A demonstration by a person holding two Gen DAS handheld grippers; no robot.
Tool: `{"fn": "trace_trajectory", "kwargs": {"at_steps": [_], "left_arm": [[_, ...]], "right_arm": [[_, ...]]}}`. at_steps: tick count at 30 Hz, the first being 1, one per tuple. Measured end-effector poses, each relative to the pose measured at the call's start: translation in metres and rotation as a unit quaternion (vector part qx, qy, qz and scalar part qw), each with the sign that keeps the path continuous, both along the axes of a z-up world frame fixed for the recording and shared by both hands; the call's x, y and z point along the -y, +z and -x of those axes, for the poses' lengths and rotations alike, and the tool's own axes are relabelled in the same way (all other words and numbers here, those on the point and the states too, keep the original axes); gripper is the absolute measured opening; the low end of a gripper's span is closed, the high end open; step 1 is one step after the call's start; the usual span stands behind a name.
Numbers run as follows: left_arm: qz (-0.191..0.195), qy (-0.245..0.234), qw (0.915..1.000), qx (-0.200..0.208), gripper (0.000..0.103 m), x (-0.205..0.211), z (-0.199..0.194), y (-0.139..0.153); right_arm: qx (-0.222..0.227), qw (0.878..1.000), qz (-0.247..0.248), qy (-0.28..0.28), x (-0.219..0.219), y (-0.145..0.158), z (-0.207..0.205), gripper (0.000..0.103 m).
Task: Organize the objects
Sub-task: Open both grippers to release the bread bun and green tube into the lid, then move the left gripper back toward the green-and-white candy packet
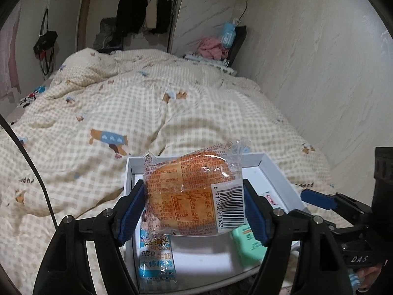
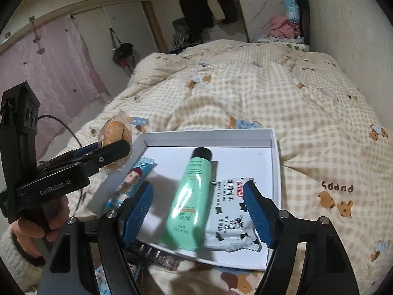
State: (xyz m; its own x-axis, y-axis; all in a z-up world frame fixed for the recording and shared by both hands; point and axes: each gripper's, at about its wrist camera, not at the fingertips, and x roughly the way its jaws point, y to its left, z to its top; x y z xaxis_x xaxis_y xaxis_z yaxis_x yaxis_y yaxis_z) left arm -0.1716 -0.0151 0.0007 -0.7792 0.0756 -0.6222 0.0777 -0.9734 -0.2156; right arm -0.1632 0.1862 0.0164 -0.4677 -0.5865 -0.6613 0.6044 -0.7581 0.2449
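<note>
My left gripper (image 1: 194, 211) holds a wrapped orange bun (image 1: 191, 184), its clear wrapper printed with a barcode, pinched between both pads above the white box (image 1: 258, 158). The shallow open box lies on the bed. Inside it, a mint-green tube (image 2: 188, 201) with a black cap lies pointing toward 12 o'clock. At its 3 o'clock, touching it, rests a white cow-patterned packet (image 2: 231, 223). At the tube's 9 o'clock a blue snack stick packet (image 2: 130, 182) lies along the box's left side.
</note>
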Motion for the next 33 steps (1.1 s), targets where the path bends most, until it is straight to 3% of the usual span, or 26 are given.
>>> {"fn": "trace_trajectory", "kwargs": {"at_steps": [4,7,18,20,23,29,33], "left_arm": [[0.009,-0.009,0.9997,-0.023,0.078,-0.003,-0.015,0.016],[0.01,-0.011,0.9992,-0.038,0.078,-0.004,-0.027,0.03],[0.057,-0.029,0.9924,-0.105,0.082,-0.018,-0.082,0.081],[0.065,-0.026,0.9907,-0.117,0.089,-0.02,-0.092,0.088],[0.048,-0.015,0.9894,-0.136,0.101,-0.016,-0.106,0.096],[-0.001,-0.006,0.9914,-0.13,0.101,-0.001,-0.12,0.105],[0.009,-0.008,0.9924,-0.123,0.101,-0.002,-0.131,0.108]], "right_arm": [[-0.028,0.999,0.005,0.021,-0.002,0.014,-0.011,0.077],[-0.048,0.998,0.017,0.03,-0.006,0.027,-0.02,0.087],[-0.083,0.992,0.067,0.062,-0.018,0.068,-0.05,0.087],[-0.083,0.992,0.072,0.063,-0.02,0.072,-0.052,0.087],[-0.085,0.991,0.076,0.062,-0.023,0.076,-0.057,0.087],[-0.085,0.991,0.081,0.064,-0.031,0.082,-0.061,0.087],[-0.087,0.99,0.087,0.067,-0.035,0.085,-0.067,0.087]]}}
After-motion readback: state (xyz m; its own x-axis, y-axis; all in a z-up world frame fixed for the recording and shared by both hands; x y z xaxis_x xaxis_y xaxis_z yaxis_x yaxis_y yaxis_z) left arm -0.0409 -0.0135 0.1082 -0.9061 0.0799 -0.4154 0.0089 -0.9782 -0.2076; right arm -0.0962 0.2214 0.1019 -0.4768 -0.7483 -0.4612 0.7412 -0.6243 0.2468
